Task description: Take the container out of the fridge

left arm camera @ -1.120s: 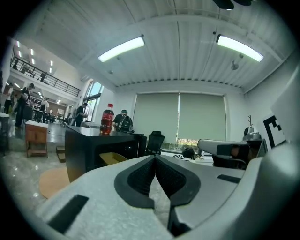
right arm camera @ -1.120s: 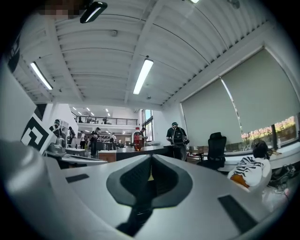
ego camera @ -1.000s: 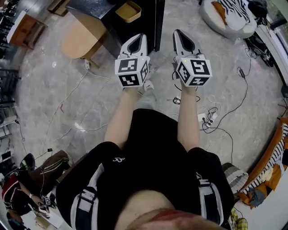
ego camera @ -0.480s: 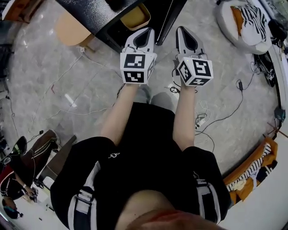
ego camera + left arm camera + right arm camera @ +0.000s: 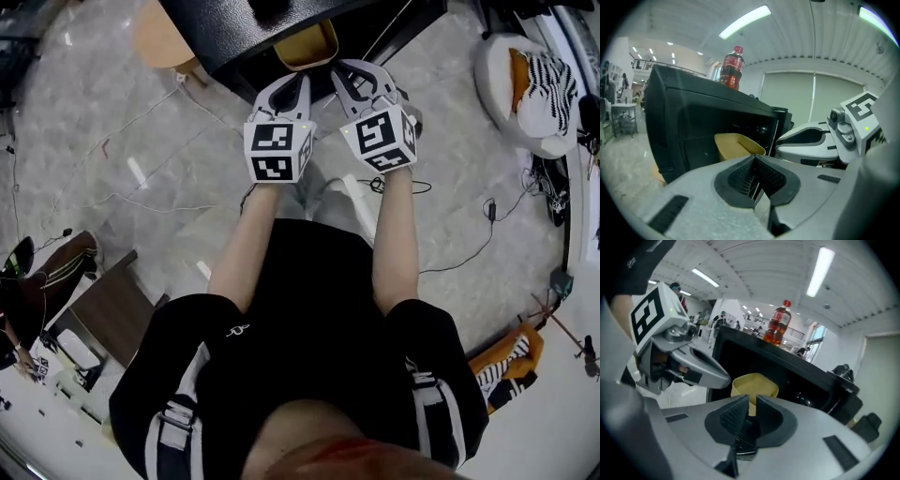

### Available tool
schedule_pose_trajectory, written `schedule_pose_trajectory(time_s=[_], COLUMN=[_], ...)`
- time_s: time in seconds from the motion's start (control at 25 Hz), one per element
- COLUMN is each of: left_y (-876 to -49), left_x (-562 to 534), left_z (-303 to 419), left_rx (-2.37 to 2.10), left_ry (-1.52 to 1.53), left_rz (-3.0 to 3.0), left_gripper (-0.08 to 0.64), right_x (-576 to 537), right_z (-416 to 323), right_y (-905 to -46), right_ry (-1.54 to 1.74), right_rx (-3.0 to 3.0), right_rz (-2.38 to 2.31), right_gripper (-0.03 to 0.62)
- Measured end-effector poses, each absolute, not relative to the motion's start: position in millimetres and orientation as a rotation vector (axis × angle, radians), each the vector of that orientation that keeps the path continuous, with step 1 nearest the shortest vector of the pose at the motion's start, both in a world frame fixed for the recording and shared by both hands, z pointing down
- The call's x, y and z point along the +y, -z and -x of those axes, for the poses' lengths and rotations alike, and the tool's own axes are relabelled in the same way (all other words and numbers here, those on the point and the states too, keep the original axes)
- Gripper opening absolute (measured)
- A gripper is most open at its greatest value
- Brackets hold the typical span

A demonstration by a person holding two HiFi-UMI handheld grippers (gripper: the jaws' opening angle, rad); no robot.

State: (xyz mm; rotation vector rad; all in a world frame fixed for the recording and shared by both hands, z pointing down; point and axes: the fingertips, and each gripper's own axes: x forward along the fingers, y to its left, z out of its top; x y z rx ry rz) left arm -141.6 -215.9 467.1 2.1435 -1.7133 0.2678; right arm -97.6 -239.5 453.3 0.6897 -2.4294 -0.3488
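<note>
Grey plastic jaws sit nearest to us: our left gripper (image 5: pixel 753 158) has its tips pressed together on nothing, while our right gripper (image 5: pixel 752 400) keeps a narrow slit, also empty. Just beyond both, at twelve o'clock, we see the yellow container (image 5: pixel 307 42) sitting inside the black fridge (image 5: pixel 225 28). Farther up, a red bottle (image 5: pixel 732 68) stands on the fridge's top.

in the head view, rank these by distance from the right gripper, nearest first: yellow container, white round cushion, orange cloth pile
1. Yellow open-topped container, just ahead of the right gripper, inside the black fridge.
2. White round cushion, off to its right on the floor.
3. Orange cloth pile, farther back on the right.
</note>
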Motion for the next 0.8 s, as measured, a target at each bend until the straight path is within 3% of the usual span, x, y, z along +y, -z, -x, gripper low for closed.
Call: schedule_pose_trajectory(time_s=[0.2, 0.52, 0.8], left_y=[-476, -484, -485], left_x=[-210, -202, -212], left_z=[158, 187, 185], left_rx=[-1.774, -1.835, -1.801], left_ry=[-0.216, -0.18, -0.196], left_rz=[-2.051, -1.955, -1.993], left_gripper=[0.008, 0.008, 0.008], right_x=[-242, -247, -235], right_z=[119, 148, 149], right_y=[-480, -505, -495], right_ry=[0.593, 0.806, 0.666], right_rx=[-2.225, -2.033, -2.174], right_rz=[-0.432, -0.222, -0.292], right_gripper=[0.081, 0.064, 0.017])
